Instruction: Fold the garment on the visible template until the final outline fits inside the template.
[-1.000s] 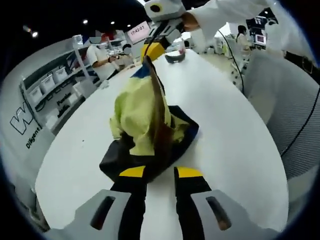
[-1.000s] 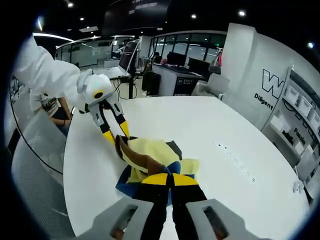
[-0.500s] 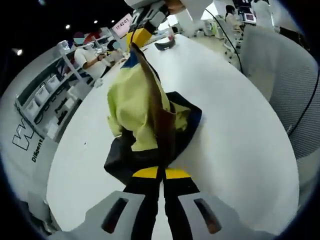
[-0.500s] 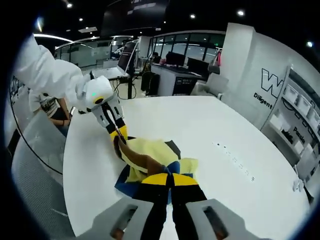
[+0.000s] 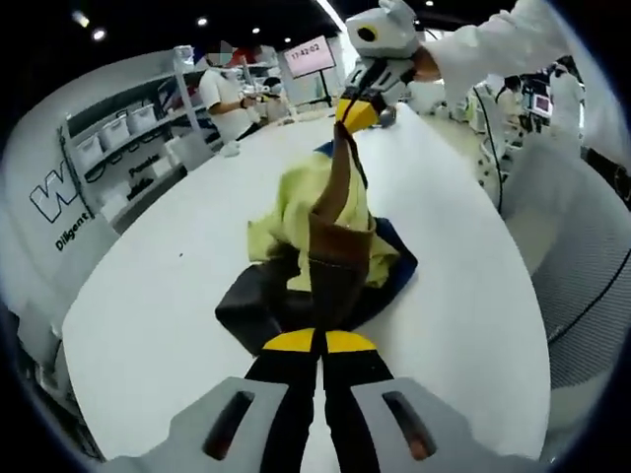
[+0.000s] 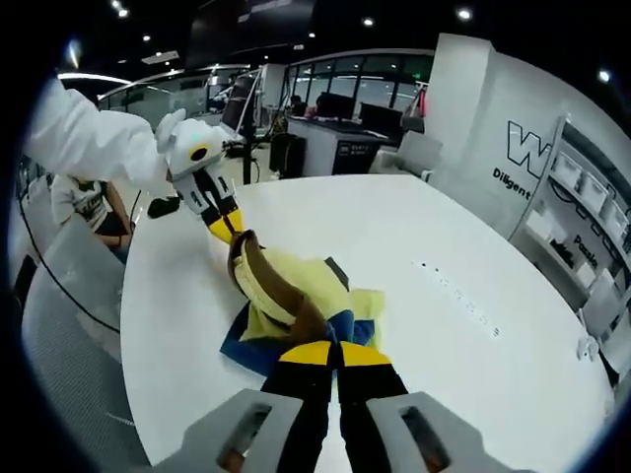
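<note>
Left claw (image 5: 321,341) clamped on garment (image 5: 314,246) edge; right claw (image 6: 335,353) likewise. Brown band (image 5: 337,212) stretched taut between them, rest bunched on white tabletop (image 5: 148,296). Risks: over-tension slips grip; crumpled fold overshoots template, none discernible.

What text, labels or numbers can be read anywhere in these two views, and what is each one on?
"W" in large outlined letters on the white wall, cut off by a shelf.
"Diligent" beneath it on the same wall, also cut off.
"Pas..." on the shelving unit, rest blurred.
Digits on the pink wall screen: too small to read.
</note>
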